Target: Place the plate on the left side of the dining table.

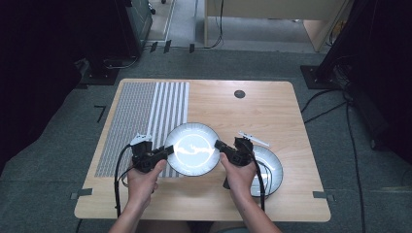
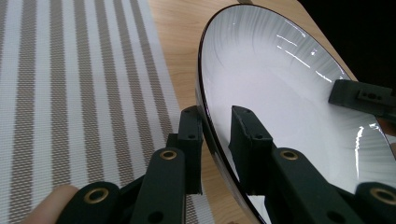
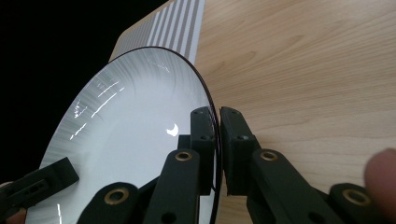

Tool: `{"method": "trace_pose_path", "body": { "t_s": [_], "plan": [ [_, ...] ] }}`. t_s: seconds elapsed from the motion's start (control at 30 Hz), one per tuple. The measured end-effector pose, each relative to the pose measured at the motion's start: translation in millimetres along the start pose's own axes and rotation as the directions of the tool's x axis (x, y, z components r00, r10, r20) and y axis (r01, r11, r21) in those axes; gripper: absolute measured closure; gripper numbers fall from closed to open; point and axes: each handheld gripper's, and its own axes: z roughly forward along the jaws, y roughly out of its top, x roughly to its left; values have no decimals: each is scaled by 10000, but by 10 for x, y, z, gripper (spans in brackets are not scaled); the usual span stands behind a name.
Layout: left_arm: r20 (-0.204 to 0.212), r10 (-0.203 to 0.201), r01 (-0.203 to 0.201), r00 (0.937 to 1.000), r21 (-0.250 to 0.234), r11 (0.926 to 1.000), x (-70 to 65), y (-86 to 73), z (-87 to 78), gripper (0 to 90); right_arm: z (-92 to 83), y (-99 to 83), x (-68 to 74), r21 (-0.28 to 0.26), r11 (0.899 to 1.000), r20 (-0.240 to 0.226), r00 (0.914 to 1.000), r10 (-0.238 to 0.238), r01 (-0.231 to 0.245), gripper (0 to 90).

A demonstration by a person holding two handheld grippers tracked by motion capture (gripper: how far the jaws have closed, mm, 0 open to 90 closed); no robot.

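Note:
A white plate with a thin dark rim (image 1: 192,148) is held between my two grippers, above the table where wood meets mat. My left gripper (image 1: 168,150) is shut on its left rim; in the left gripper view the jaws (image 2: 217,126) straddle the edge of the plate (image 2: 280,93), one outside and one inside. My right gripper (image 1: 218,145) is shut on the opposite rim, and in the right gripper view (image 3: 215,123) its jaws pinch the plate (image 3: 126,121) tightly. Each gripper view shows the other gripper's jaw on the far rim.
A second, similar plate (image 1: 273,167) lies on the wooden table (image 1: 252,111) under my right hand. A striped placemat (image 1: 145,116) covers the table's left part. A thin white strip (image 1: 255,139) lies behind the second plate. A dark round grommet (image 1: 239,94) sits near the far edge.

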Motion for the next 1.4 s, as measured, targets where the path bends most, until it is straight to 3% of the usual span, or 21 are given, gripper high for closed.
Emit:
{"method": "trace_pose_path", "body": {
  "t_s": [0.27, 0.77, 1.4],
  "plan": [
    [-183, -285, 282, 9994, -181, 9994, 210, 24, -96, 751, 193, -16, 178, 226, 9997, -129, 9999, -105, 108, 849],
    [-585, -864, 836, 9945, -495, 9953, 732, 63, -283, 752, 664, -81, 574, 702, 9966, -382, 9985, -404, 430, 849],
    [-828, -1654, 1596, 9827, -729, 9845, 1252, 105, -233, 743, 1172, -58, 879, 965, 9915, -491, 9954, -825, 869, 847]
  ]
}}
